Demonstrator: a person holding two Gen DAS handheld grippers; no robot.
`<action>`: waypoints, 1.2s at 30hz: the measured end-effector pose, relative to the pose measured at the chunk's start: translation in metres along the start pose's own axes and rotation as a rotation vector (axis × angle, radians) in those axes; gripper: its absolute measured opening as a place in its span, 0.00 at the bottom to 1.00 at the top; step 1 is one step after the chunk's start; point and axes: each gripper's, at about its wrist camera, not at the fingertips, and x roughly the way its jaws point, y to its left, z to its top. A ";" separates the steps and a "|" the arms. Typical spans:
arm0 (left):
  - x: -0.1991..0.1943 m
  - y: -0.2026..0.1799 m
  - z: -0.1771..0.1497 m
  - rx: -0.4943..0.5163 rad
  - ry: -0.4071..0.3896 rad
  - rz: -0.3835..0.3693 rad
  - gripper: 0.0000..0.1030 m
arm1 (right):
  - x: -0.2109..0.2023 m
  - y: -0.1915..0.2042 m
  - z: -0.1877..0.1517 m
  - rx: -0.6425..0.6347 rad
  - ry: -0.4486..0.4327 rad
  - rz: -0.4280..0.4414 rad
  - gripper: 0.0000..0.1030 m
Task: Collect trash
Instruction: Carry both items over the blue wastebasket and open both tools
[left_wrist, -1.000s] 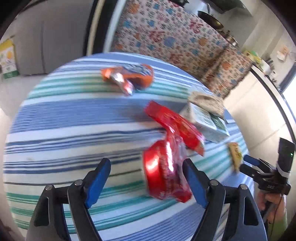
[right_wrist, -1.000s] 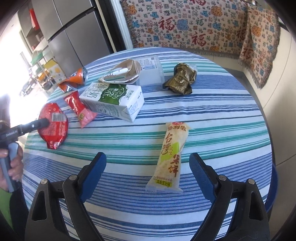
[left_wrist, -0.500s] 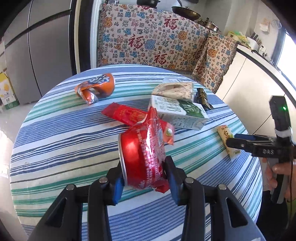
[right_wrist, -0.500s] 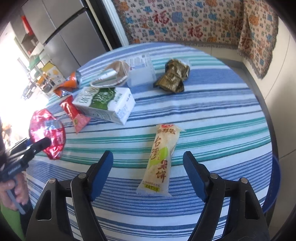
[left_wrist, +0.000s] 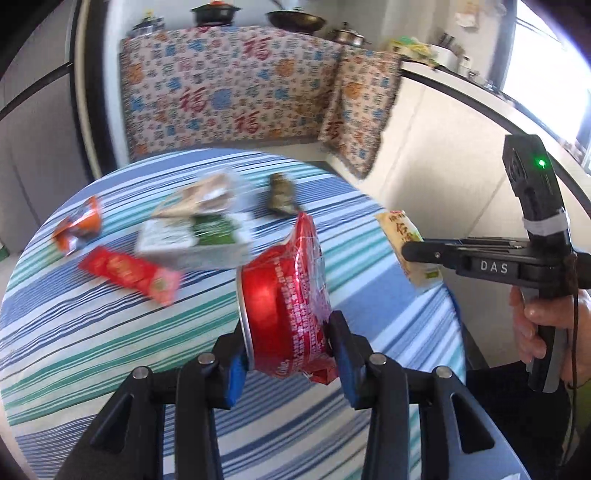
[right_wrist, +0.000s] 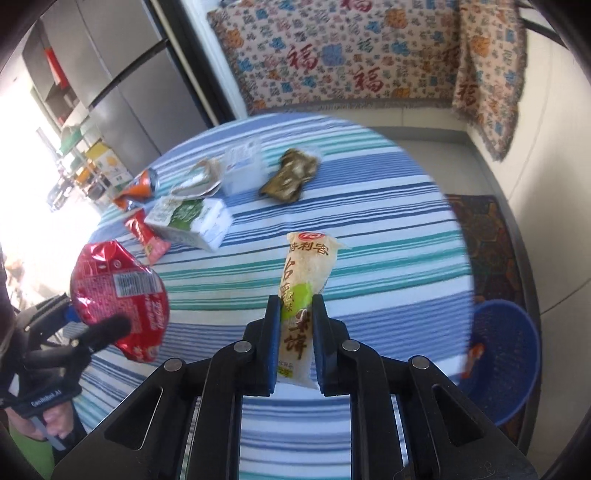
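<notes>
left gripper (left_wrist: 286, 354) grips red cup (left_wrist: 284, 306); handle (left_wrist: 491, 266) reads "das".

Right gripper (right_wrist: 294, 328): clamped on the pale snack packet (right_wrist: 303, 295)
Left gripper (right_wrist: 92, 321): pinching a red cup (right_wrist: 118, 288)
Blue basket (right_wrist: 506, 354): beside the striped table (right_wrist: 388, 229)

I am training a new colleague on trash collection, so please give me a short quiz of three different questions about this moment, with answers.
1. True or false: the left gripper holds the red foil-lidded instant noodle cup.
2. What does the right gripper hold?
A. green-and-white milk carton
B. pale yellow rice-cracker packet
C. crushed orange can
3. Which container stands on the floor beside the striped round table?

Key: 1 true; 2 B; 3 the blue mesh plastic basket.
</notes>
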 end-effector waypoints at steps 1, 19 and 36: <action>0.004 -0.018 0.005 0.022 -0.002 -0.019 0.40 | -0.012 -0.017 -0.002 0.015 -0.014 -0.023 0.14; 0.160 -0.269 0.054 0.205 0.134 -0.247 0.40 | -0.069 -0.262 -0.048 0.292 -0.022 -0.235 0.15; 0.259 -0.308 0.037 0.275 0.215 -0.226 0.46 | -0.037 -0.322 -0.061 0.408 -0.013 -0.204 0.21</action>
